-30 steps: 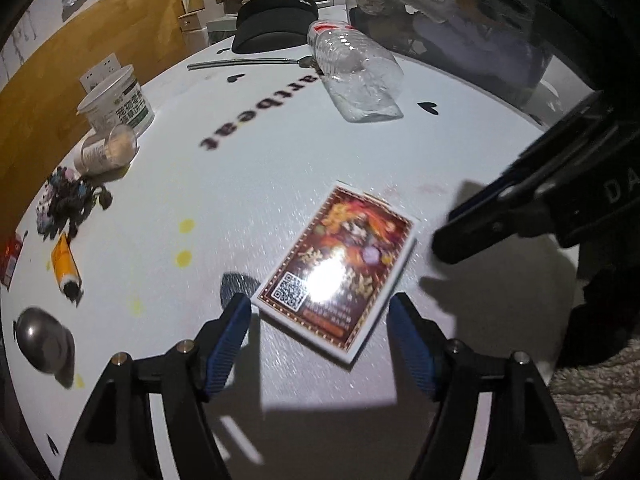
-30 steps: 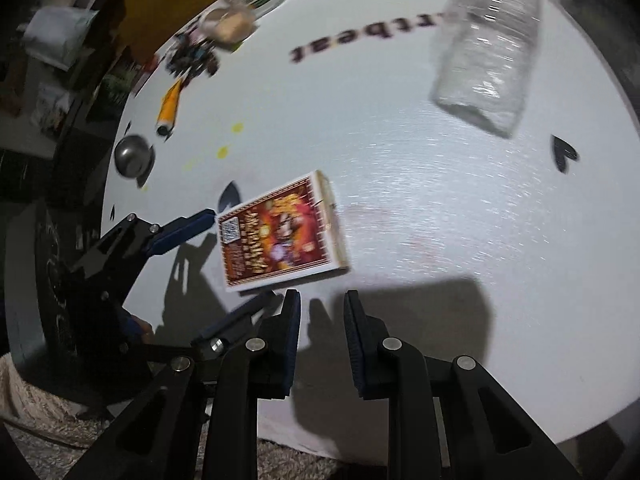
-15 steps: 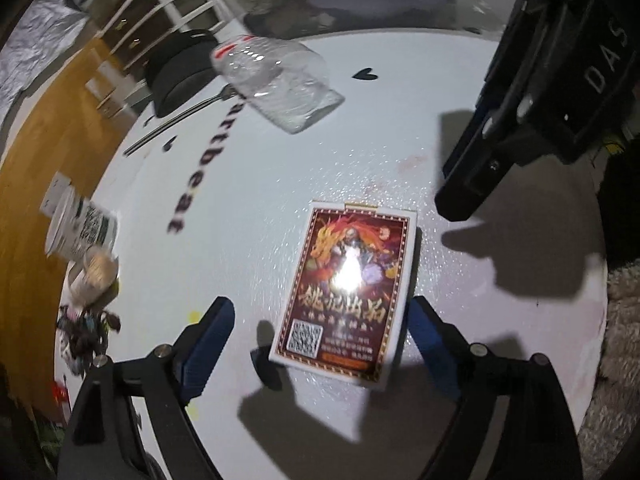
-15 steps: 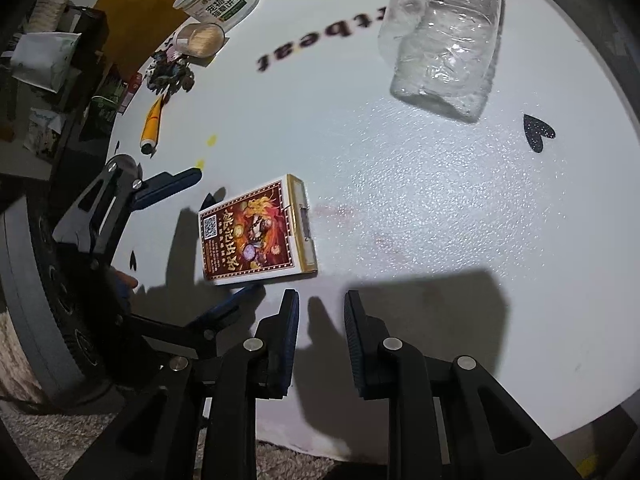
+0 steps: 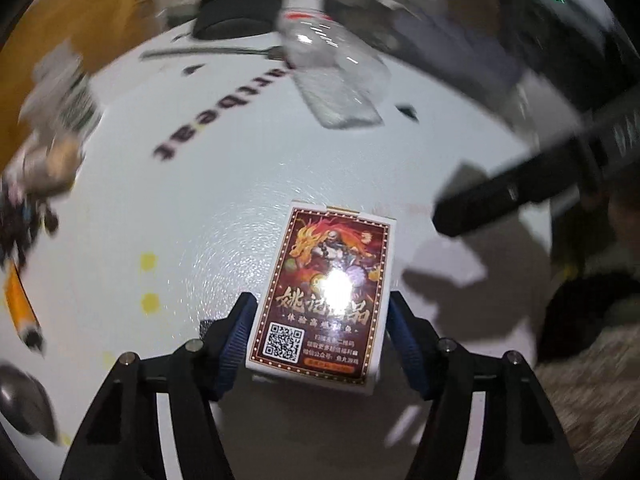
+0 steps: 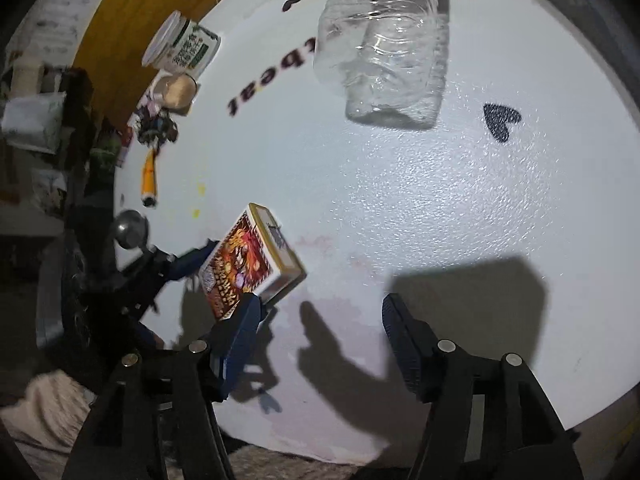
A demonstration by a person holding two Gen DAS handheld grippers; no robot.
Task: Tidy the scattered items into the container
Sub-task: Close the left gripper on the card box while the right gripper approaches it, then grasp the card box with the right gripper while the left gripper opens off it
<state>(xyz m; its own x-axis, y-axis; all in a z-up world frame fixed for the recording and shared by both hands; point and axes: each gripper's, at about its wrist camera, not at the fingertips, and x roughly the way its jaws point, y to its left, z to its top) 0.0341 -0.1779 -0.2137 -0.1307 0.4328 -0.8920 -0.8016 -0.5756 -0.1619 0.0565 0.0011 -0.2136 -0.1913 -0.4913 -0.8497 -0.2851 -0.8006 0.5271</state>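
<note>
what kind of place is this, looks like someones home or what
Probably a lived-in room at home: a round white table strewn with odds and ends, a box of playing cards, an empty plastic bottle, and a rug on the floor.

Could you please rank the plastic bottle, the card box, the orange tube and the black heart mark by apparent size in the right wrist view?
1. plastic bottle
2. card box, though it lies nearer the camera
3. orange tube and black heart mark look alike; not ranked.

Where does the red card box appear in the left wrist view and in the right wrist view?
Left wrist: card box at lower centre, between the left gripper fingers.
Right wrist: card box left of centre, tilted.
Shared landmark: clear plastic bottle.
</note>
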